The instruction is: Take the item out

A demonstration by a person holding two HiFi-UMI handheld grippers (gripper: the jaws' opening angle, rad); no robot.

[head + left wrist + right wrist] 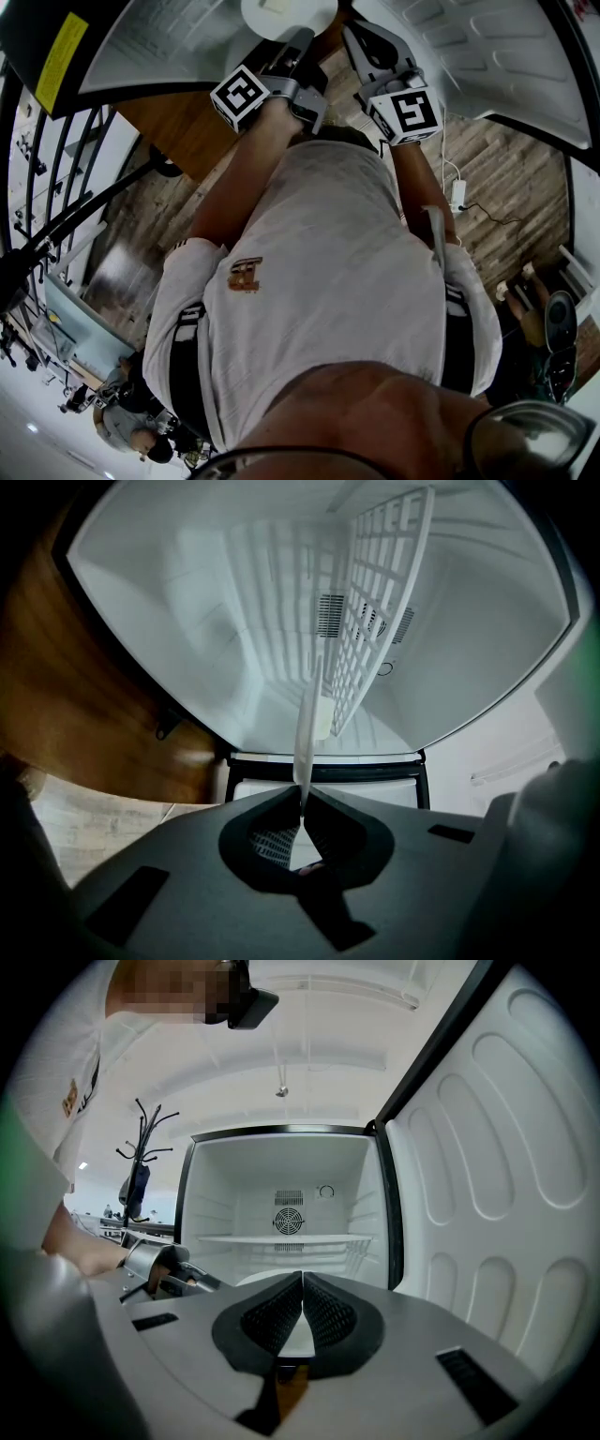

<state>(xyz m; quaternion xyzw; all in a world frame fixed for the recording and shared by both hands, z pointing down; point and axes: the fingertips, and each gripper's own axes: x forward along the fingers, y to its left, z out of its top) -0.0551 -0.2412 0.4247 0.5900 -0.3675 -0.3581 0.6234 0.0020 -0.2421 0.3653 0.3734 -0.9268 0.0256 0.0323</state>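
Note:
A white plate (284,13) hangs in front of the open fridge. My left gripper (302,42) is shut on its rim. In the left gripper view the plate (306,719) shows edge-on as a thin white strip running up out of the shut jaws (302,803). That view is rolled sideways, so the fridge's white wire shelf (375,602) stands upright in it. My right gripper (356,37) is just right of the plate, and its jaws (302,1288) are shut with nothing between them. The plate's pale curve (255,1282) shows behind them.
The fridge compartment (286,1194) is white, with a fan at the back and one shelf (291,1238). Its moulded door (487,1194) stands open at the right. A wooden cabinet (66,696) is left of the fridge. A power strip (457,195) lies on the wood floor.

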